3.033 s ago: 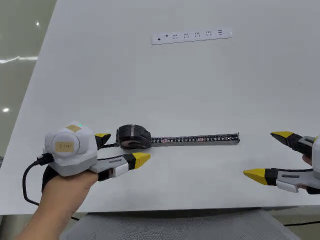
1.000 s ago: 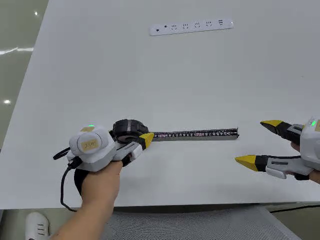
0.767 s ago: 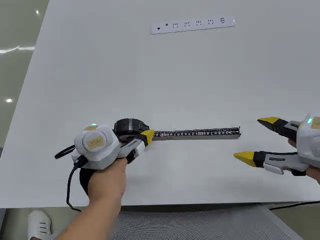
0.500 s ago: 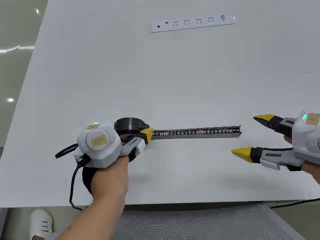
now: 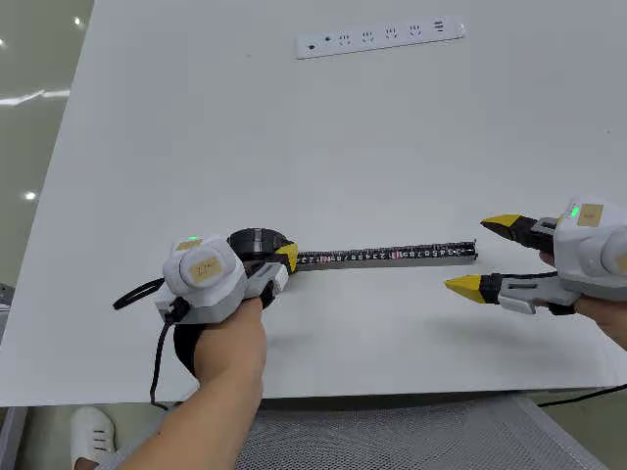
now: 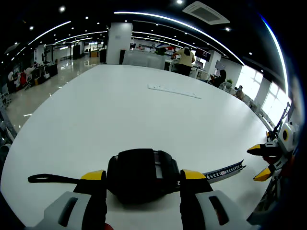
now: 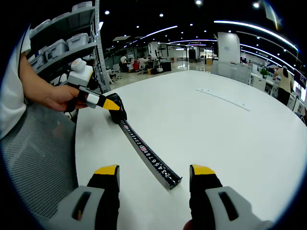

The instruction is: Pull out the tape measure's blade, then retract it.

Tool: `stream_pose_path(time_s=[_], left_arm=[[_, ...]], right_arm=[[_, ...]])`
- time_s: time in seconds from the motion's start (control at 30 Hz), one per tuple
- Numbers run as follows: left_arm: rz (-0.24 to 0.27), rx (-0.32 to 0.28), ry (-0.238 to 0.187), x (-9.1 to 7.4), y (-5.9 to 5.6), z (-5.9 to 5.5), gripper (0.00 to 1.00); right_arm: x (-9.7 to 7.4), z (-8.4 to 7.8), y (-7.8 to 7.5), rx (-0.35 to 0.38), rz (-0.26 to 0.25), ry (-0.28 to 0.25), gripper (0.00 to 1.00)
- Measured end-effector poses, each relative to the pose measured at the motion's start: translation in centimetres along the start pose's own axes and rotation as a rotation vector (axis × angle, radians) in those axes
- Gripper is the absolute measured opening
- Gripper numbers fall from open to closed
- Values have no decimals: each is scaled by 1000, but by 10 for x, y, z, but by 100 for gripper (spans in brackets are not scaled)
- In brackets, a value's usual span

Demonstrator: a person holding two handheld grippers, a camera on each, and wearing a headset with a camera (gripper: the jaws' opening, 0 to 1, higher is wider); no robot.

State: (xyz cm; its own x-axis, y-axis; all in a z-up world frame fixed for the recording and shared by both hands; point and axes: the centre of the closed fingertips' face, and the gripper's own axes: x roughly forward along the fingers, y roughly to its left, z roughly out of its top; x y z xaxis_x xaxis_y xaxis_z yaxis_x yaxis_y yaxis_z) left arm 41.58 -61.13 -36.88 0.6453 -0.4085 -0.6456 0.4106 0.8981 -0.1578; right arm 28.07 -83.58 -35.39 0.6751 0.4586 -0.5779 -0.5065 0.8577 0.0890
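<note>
Gripping anything, is the left gripper?

Yes. Its two yellow-tipped jaws are pressing on either side of the black tape measure, right on the case. Three seconds ago they were standing wider, with the near tip clear of the case; now they are squeezing it.

Where is the tape measure lying?

It is resting on the white table, near the front edge. Its blade is stretching out flat toward the right gripper and is showing the same length as before. A black strap is trailing from the case on the side away from the blade.

And what is the right gripper doing?

Its jaws are standing wide apart, holding nothing. It has been drawing in from the right. Earlier it was hanging well clear of the blade's end; now that end is lying just ahead of the gap between its tips, touching neither one.

Is anything else changing?

No. The power strip is sitting at the table's far side, well apart from the work, and is keeping its place relative to the tape measure.
</note>
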Motion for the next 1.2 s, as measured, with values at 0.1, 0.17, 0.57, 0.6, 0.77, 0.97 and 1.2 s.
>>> stream_pose_path(time_s=[0.1,0.17,0.57,0.6,0.77,0.97,1.2], left_arm=[[13,20,13,2,0,-2,59],[18,27,23,2,0,-2,59],[30,36,58,3,1,-4,59],[32,37,60,3,0,-4,59],[32,36,66,3,0,-4,59],[33,34,63,3,0,-4,59],[31,31,69,3,0,-4,59]], right_arm=[[3,-3,-2,-15,6,11,57],[4,-5,-2,-17,14,14,57],[6,-16,-10,-38,40,42,50],[7,-16,-11,-42,44,42,49],[10,-20,-16,-55,62,46,43],[14,-22,-19,-56,76,41,37],[18,-29,-24,-86,91,54,31]])
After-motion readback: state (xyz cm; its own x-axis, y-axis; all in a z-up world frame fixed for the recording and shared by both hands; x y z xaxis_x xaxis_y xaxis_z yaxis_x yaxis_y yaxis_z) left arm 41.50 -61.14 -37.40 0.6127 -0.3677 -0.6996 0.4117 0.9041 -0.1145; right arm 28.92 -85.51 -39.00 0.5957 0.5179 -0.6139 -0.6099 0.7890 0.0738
